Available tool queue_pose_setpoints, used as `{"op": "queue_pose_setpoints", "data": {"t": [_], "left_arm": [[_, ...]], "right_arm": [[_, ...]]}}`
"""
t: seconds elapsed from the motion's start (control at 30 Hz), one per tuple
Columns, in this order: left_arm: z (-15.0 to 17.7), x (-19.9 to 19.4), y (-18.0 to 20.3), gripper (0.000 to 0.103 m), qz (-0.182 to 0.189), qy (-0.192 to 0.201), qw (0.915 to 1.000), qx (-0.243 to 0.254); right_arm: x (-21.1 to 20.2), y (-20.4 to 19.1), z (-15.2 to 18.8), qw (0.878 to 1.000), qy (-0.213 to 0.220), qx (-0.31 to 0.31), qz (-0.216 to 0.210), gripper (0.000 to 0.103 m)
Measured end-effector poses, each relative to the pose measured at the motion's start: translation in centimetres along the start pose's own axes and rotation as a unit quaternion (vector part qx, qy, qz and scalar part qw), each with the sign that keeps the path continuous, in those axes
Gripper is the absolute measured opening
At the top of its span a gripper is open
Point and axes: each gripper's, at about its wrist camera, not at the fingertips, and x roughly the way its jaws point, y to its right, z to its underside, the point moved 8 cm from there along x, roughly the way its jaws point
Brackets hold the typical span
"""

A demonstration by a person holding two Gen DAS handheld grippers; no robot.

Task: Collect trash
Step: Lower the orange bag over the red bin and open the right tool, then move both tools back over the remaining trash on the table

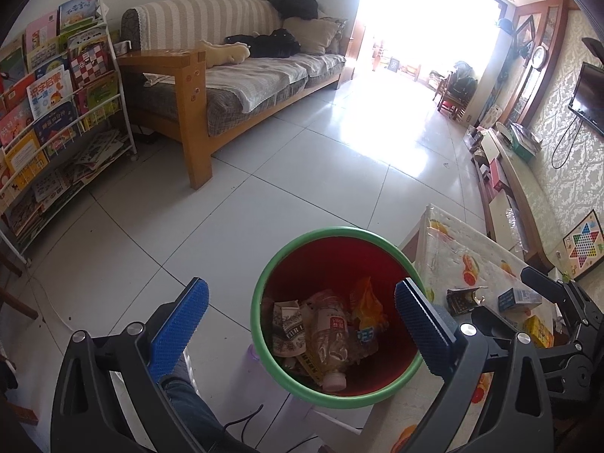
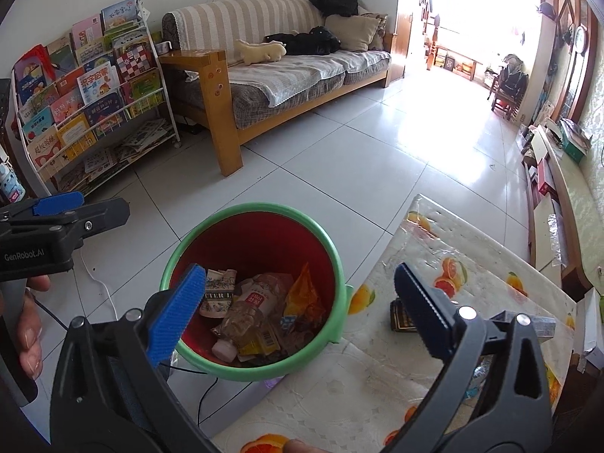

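Observation:
A red bin with a green rim stands on the floor against the table's edge. It holds a crushed plastic bottle, a paper carton and an orange wrapper. My left gripper is open and empty above the bin. My right gripper is open and empty over the bin's right rim. On the table lie a torn dark box, a blue box and a yellow box.
The table has a fruit-print cloth. A wooden sofa and a book rack stand at the back left. A low TV bench runs along the right wall. White tile floor lies between.

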Motion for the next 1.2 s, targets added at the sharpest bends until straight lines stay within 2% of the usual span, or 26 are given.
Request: {"op": "queue_pose_setpoints", "data": {"t": [0.2, 0.4, 0.67, 0.9, 1.2], "left_arm": [[1.2, -1.3, 6.0, 0.095, 0.036, -0.004, 0.9985, 0.042], [3.7, -2.2, 13.0, 0.095, 0.075, -0.015, 0.9932, 0.088], [7.5, -2.3, 22.6, 0.095, 0.124, -0.042, 0.9795, 0.153], [10.1, -0.6, 29.5, 0.095, 0.147, -0.066, 0.9675, 0.195], [13.6, 4.1, 35.5, 0.095, 0.147, -0.111, 0.9521, 0.244]], "right_arm": [[-3.9, 4.3, 2.3, 0.999, 0.011, 0.025, 0.033, 0.098], [-7.9, 11.3, 6.6, 0.994, 0.009, 0.074, 0.076, 0.098], [-12.8, 21.1, 12.6, 0.98, 0.011, 0.144, 0.135, 0.098], [-14.2, 27.1, 16.7, 0.973, -0.009, 0.166, 0.161, 0.098], [-12.0, 31.4, 19.3, 0.976, -0.042, 0.152, 0.151, 0.098]]}}
